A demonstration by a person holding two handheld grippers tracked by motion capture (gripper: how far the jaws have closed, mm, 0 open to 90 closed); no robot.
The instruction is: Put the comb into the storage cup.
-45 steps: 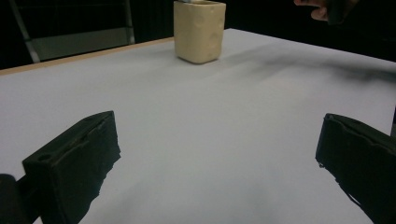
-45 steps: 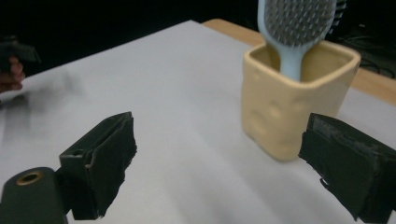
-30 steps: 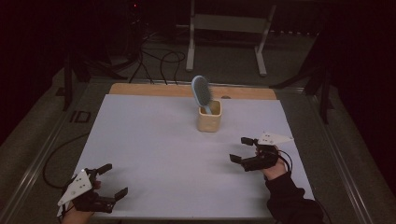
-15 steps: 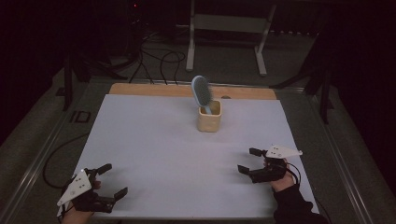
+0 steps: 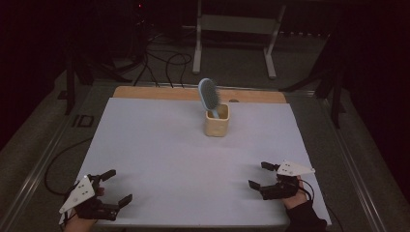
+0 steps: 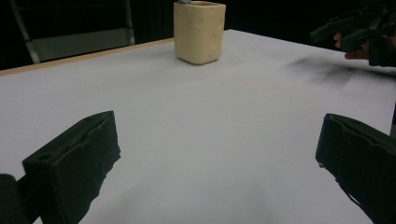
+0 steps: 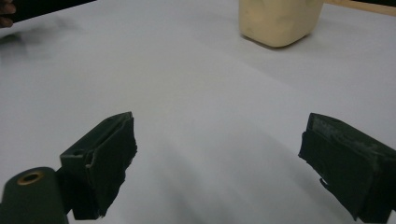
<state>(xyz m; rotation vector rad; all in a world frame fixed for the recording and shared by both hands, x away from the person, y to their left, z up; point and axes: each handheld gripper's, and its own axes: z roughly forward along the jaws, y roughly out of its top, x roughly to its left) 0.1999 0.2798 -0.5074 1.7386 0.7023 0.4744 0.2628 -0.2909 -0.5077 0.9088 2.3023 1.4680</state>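
Two hand-held grippers sit low over the white tabletop (image 5: 159, 145), one at each near corner, and neither carries anything. The left hand-held gripper (image 5: 112, 188) has its black jaws spread wide apart, with bare white surface between them; in the left gripper view (image 6: 219, 158) the jaws stand at the far sides of the frame with nothing in the gap. The right hand-held gripper (image 5: 261, 176) is likewise wide open and empty, and its own view (image 7: 219, 158) shows the same bare sheet between its two jaws. A grey three-cornered plate rides on top of each.

Well ahead of both hand-held grippers, towards the far edge of the tabletop, stands a pale cream, square-sided cup (image 5: 216, 121), upright. A light blue oval hairbrush (image 5: 208, 95) stands in it handle-down, its head rising above the rim and leaning a little to the left. From the left hand-held gripper the cup lies forward and off to the right; from the right one it lies forward and off to the left. Both are well apart from it. The left gripper view has the cup (image 6: 199, 30) straight ahead beyond the jaws, with the other hand-held gripper farther off at the upper right. The right gripper view shows the cup's lower body (image 7: 278, 21) ahead and slightly right of centre.

A strip of bare wood runs along the tabletop's far edge behind the cup.
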